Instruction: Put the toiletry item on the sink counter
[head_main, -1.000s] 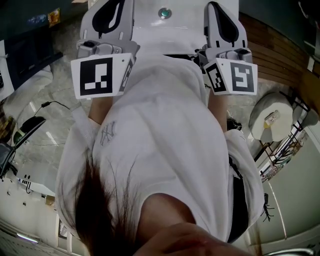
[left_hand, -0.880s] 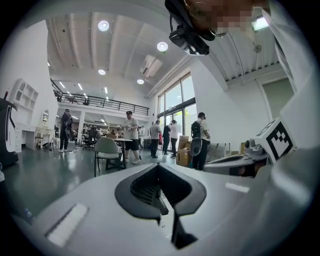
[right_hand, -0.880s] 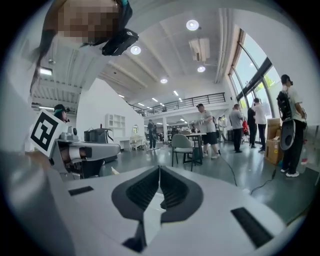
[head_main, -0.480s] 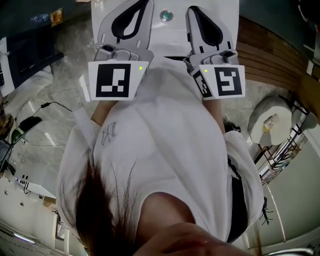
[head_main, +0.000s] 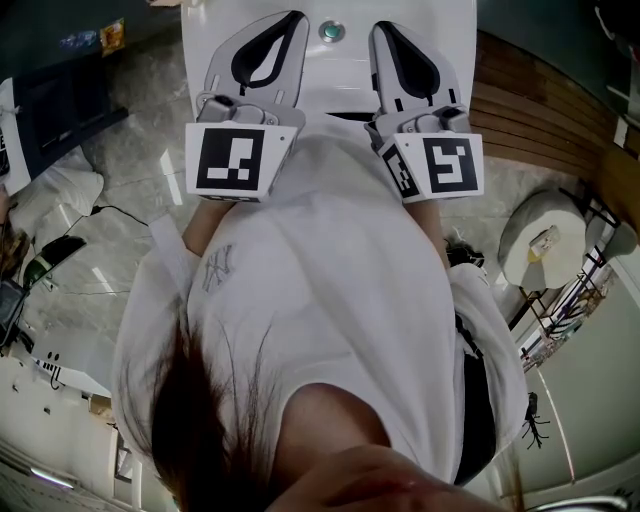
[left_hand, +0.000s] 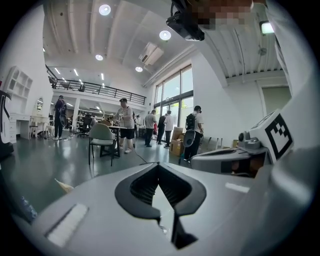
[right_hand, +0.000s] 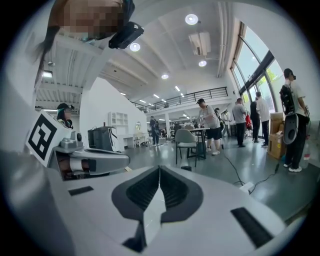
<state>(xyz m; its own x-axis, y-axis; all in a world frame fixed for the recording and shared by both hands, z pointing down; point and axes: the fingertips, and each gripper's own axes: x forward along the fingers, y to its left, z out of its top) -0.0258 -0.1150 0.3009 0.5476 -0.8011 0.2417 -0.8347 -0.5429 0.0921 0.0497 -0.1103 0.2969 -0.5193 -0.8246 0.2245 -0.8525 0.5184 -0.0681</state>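
Hanging side by side before the person's white shirt (head_main: 320, 280), the grey plastic left gripper (head_main: 283, 25) and grey plastic right gripper (head_main: 385, 32) each keep black-padded jaws pressed together, empty.

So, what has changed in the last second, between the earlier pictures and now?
Both tools moved inward, toward each other. The left tool went to the person's right and the right tool to the person's left, so the gap between them is now narrower. Nothing was taken hold of or let go. Both tools stay shut and empty, and the person stands as before.
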